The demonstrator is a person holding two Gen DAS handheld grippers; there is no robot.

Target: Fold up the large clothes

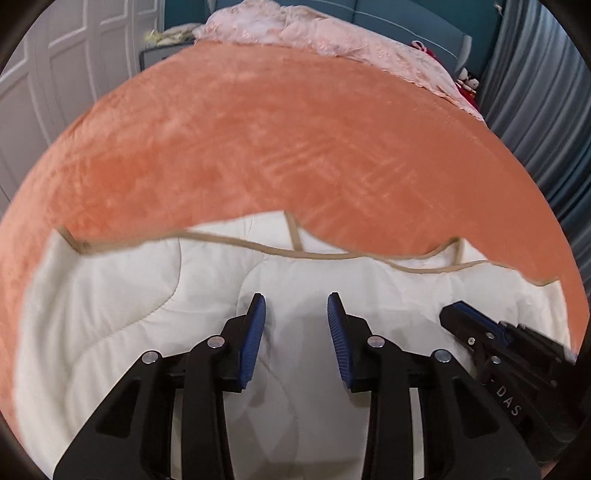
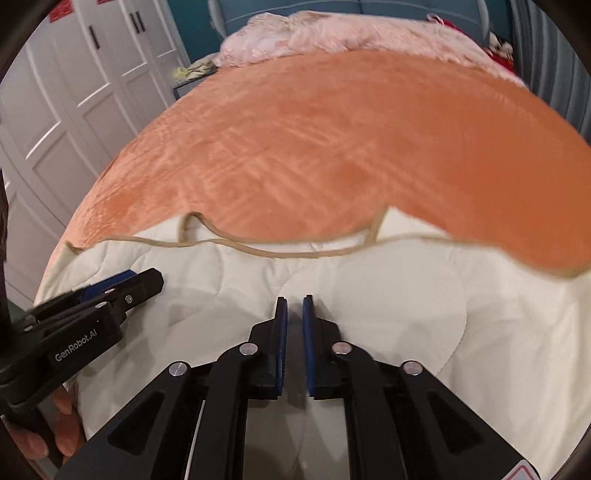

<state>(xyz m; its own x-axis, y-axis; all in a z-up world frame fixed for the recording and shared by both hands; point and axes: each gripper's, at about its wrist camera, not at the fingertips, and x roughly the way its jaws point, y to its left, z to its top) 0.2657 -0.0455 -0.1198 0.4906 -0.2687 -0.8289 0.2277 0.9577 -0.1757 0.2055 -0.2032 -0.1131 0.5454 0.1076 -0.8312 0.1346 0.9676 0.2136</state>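
Observation:
A large blanket lies spread over a bed: its orange plush side [image 1: 277, 147] covers the far part, and its cream quilted underside [image 1: 110, 325] is turned up nearest me, edged with tan binding [image 1: 314, 254]. The same blanket fills the right wrist view [image 2: 332, 147], with the cream side [image 2: 443, 332] in front. My left gripper [image 1: 296, 306] is open and empty just above the cream side. My right gripper [image 2: 295, 306] has its jaws a narrow gap apart with nothing between them. Each gripper shows in the other's view: the right one [image 1: 480, 328], the left one [image 2: 122, 288].
A crumpled pink cover [image 1: 314, 29] lies at the head of the bed against a teal headboard [image 2: 295, 11]. White wardrobe doors [image 2: 74, 92] stand to the left. Grey-blue curtains [image 1: 535, 110] hang to the right. Red soft toys [image 1: 467, 83] sit by the curtains.

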